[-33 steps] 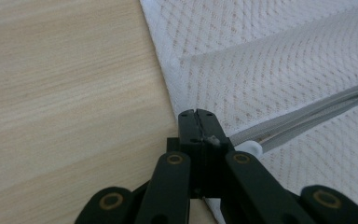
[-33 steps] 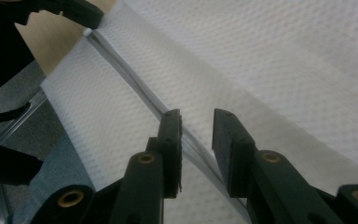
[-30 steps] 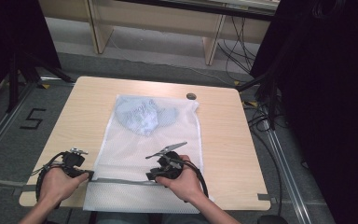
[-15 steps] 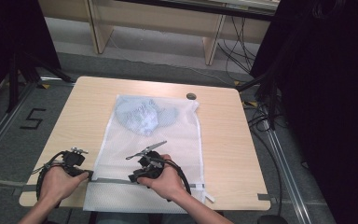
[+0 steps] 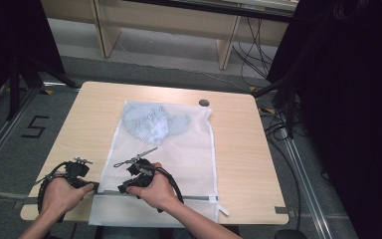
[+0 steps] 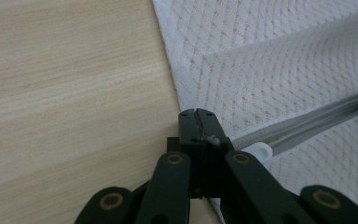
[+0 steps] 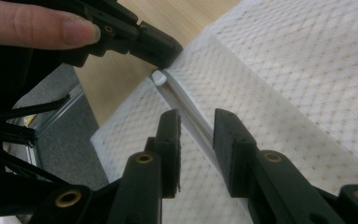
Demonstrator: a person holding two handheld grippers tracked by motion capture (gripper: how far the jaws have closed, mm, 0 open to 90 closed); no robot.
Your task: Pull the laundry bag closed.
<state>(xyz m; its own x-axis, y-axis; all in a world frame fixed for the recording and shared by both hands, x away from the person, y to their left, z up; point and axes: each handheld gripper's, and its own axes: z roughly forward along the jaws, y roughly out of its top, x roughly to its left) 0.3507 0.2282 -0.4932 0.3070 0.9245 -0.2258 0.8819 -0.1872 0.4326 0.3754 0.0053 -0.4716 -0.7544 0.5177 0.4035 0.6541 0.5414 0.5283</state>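
Mesh bag (image 5: 179, 149) on wooden table (image 5: 238, 149)

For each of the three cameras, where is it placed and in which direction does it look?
High view: above the near table edge, looking forward and down on the mesh bag; both hands show.
Left gripper view: on the left gripper, shut on the zipper end.
Right gripper view: on the right gripper, open astride the zipper; a finger shows.
Both gripper views share the zipper's white end stop.

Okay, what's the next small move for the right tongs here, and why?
Probably close the right tongs on the zipper. Their jaws stand open astride it, while the left tongs are shut on the mesh bag corner by the zipper's white end stop, anchoring it.
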